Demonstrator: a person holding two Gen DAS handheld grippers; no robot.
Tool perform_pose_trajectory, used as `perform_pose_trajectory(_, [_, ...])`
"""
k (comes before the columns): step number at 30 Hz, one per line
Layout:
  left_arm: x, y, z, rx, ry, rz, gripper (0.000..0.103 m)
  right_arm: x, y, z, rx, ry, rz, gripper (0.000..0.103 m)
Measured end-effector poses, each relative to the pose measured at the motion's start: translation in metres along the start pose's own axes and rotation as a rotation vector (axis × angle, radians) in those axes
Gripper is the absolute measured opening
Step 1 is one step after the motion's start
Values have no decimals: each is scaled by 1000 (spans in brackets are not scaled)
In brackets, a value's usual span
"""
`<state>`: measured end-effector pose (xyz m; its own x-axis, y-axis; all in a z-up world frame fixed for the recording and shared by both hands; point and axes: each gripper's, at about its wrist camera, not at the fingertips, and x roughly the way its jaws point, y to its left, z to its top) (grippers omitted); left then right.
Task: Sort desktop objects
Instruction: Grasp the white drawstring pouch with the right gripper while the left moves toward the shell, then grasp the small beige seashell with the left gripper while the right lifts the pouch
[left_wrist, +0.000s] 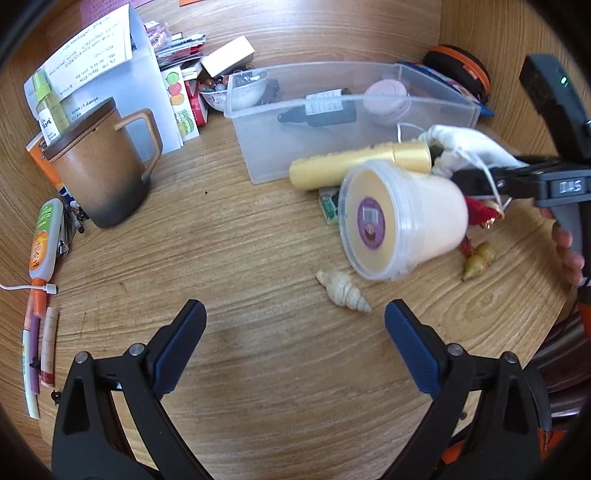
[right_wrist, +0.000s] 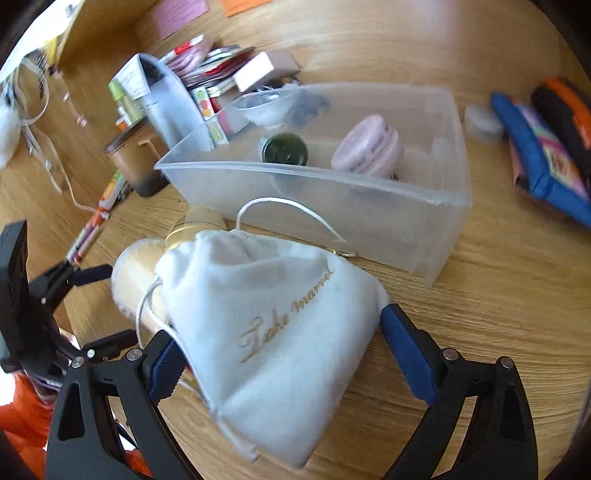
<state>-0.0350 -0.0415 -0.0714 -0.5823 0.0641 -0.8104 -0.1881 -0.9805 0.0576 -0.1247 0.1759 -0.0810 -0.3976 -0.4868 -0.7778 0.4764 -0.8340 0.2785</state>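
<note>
My right gripper (right_wrist: 284, 332) is shut on a white drawstring pouch (right_wrist: 273, 332) with gold lettering, held just in front of the clear plastic bin (right_wrist: 332, 177). The bin holds a pink jar (right_wrist: 367, 146) and a dark bottle (right_wrist: 284, 149). In the left wrist view the pouch (left_wrist: 465, 142) shows at the right, behind a cream plastic cup (left_wrist: 402, 218) and a gold tube (left_wrist: 354, 166). My left gripper (left_wrist: 295, 325) is open and empty above the wooden desk, near a spiral shell (left_wrist: 343, 290).
A brown lidded mug (left_wrist: 99, 166) stands at the left with papers and boxes behind it. A glue tube (left_wrist: 44, 240) and pens lie at the left edge. Small yellow gourds (left_wrist: 478, 260) lie right of the cup. A blue-and-orange pouch (right_wrist: 543, 147) lies right of the bin.
</note>
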Motion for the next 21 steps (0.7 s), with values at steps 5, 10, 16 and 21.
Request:
perform_pose_trajectory(5, [4,0,4,11,5,-1,78,6,-1,0,-1,-13,4,72])
perform_pose_trajectory(10, [12,-6,6,33,19,4,70,4,5,-2,-50,-33,-41,54])
perform_pose_trajectory(16, [15,-7,10,30,19,-13,65,-6,2,-2,-47,-64,-47,46])
perform_pose_trajectory(21, [14,-13,10,43,12,-31,51,-20,-4,-3,-31,-99,-51,45])
